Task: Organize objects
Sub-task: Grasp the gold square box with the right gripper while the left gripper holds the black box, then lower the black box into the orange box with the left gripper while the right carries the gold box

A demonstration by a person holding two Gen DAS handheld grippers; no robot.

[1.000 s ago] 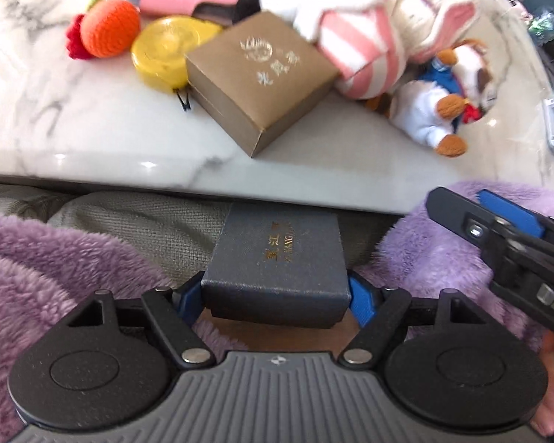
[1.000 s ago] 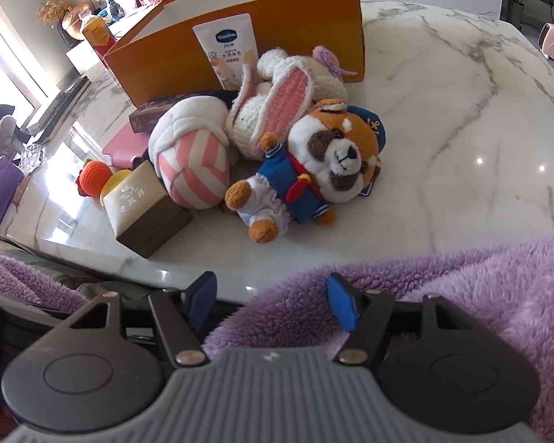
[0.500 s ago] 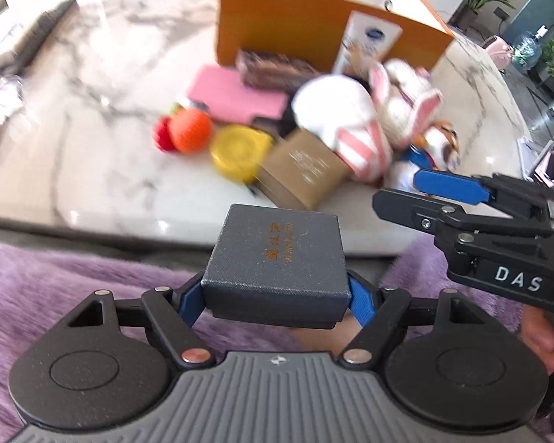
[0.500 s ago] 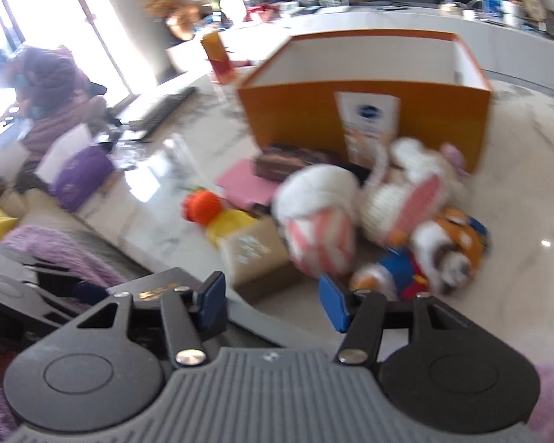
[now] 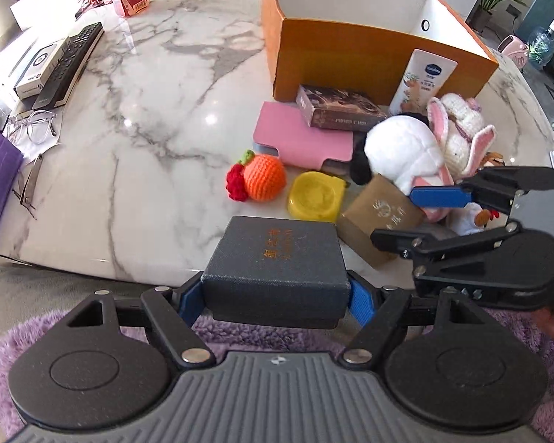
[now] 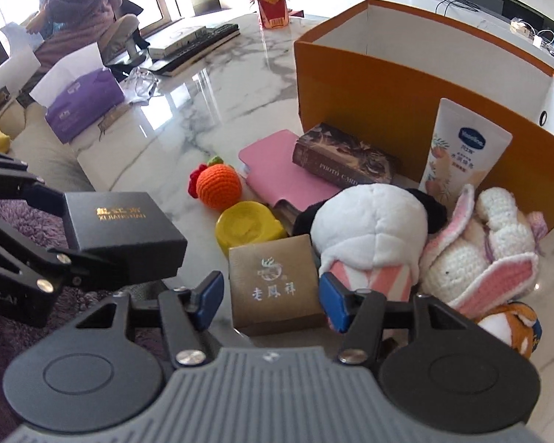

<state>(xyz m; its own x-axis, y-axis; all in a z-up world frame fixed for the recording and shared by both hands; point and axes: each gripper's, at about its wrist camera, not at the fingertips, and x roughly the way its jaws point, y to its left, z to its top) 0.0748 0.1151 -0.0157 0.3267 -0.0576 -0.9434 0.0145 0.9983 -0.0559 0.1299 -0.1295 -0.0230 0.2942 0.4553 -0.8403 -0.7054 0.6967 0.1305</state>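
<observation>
A: What is sitting closest to the cameras?

B: The left gripper (image 5: 276, 295) is clamping a dark grey box (image 5: 276, 269) between its blue pads. The box is square, with a fine grainy surface and gold lettering on the lid, and it is hanging just over the near edge of the marble table (image 5: 148, 147), above a fluffy purple sleeve (image 5: 262, 336).

A: And the other claw?

B: The right gripper (image 6: 269, 295) is standing partly open with nothing held. A tan cardboard box (image 6: 277, 284) with silver lettering is lying on the table between its blue pads, but the pads are not touching it.

A: What is lying beyond that?

B: Just behind the tan box a smooth yellow plastic dish (image 6: 247, 227) is resting, and beside it a round crocheted orange (image 6: 218, 186) with a red knitted bit. To the right, a plush white toy (image 6: 369, 232) with pink stripes is leaning against a knitted white rabbit (image 6: 476, 251) with pink ears.

A: Further back?

B: A flat pink case (image 6: 277, 170) is lying under a dark patterned card box (image 6: 343, 162). A glossy white tube (image 6: 457, 151) is standing against the tall orange carton (image 6: 387, 92), which is open at the top and white inside. At the far left a black remote (image 5: 70, 62) and clear glasses (image 5: 31, 125) are lying on the marble.
</observation>
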